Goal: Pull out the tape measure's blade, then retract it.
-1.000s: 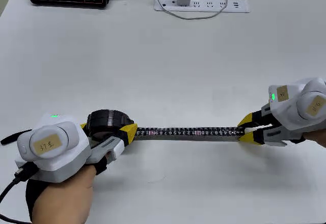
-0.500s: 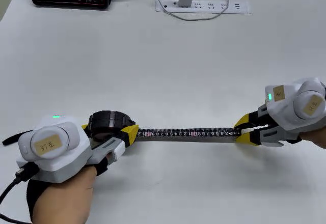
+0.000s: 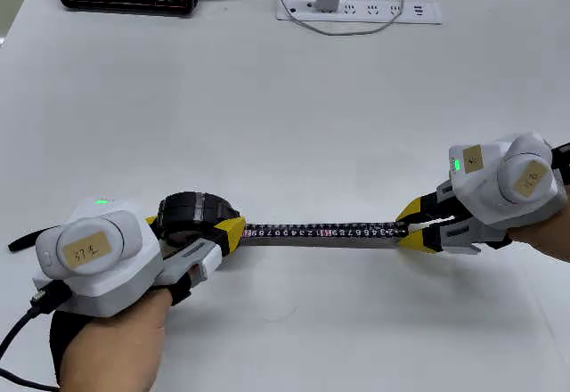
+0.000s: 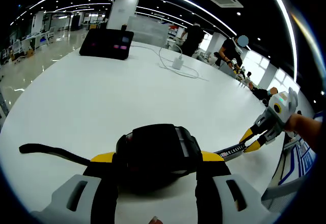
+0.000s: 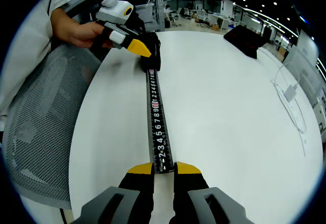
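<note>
The tape measure is clamped between the jaws of the left gripper, which are closed part-way onto the black case, one jaw on each side. In the left gripper view the case is seated square between the yellow tips. The blade is run out from the case mouth along the white table to the right gripper, whose jaws are nearly shut and pinched on the blade's free end, just inside the tips.

Compared with a second ago, less blade is exposed. The right gripper has been brought closer to the case, while the case has hardly been moved between the left jaws. The blade is kept straight and unkinked.

The pull-out is therefore judged done and the retract judged under way, fed back under control rather than let snap. Most of the blade is still out, so the second half of the task is judged only just begun. Risk noted: if the pinch is released now, whip-back into the case is likely
</note>
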